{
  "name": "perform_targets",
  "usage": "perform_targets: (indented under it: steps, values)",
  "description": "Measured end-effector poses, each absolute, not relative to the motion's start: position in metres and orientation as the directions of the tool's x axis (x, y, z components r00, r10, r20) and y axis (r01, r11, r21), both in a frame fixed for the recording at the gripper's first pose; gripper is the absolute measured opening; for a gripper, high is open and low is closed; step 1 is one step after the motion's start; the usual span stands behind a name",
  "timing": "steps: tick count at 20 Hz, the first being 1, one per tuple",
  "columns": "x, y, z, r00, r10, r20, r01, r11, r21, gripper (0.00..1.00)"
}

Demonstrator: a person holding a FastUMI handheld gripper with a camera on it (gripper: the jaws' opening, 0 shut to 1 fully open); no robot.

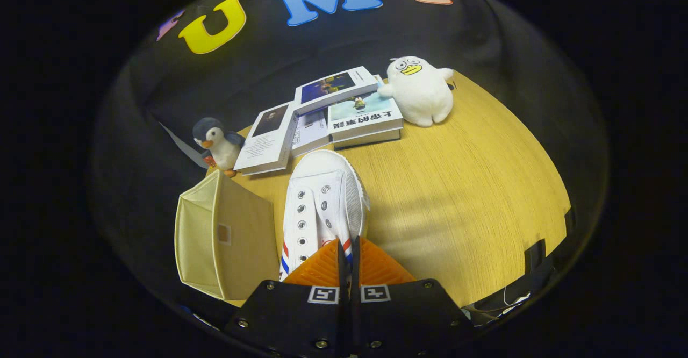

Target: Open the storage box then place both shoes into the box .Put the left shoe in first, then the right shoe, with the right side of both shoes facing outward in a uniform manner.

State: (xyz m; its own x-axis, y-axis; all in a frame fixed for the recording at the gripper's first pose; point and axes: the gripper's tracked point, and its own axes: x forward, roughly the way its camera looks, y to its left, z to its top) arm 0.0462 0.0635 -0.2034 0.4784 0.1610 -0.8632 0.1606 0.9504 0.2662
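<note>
A white canvas shoe (322,197) with metal eyelets and red and blue side stripes points away from me, toe toward the books. My gripper (346,242) is shut on it: the two fingers stand almost together and pinch the shoe's rim near its opening. The heel is hidden behind the fingers. Left of the shoe and close to it stands the beige fabric storage box (231,240), with a small patch on the side facing the shoe. I cannot tell whether its lid is open.
Beyond the shoe's toe lie several books (333,116) in a loose pile. A penguin plush (217,143) stands behind the box and a white duck plush (422,92) behind the books. Bare wooden table (467,202) stretches to the right, up to its edge.
</note>
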Motion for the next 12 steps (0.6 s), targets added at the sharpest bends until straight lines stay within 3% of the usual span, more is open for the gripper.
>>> perform_targets:
  steps: [12]
  values:
    - [0.063, 0.177, -0.16, 0.513, 0.229, -0.827, 0.076, 0.948, 0.31, 0.0]
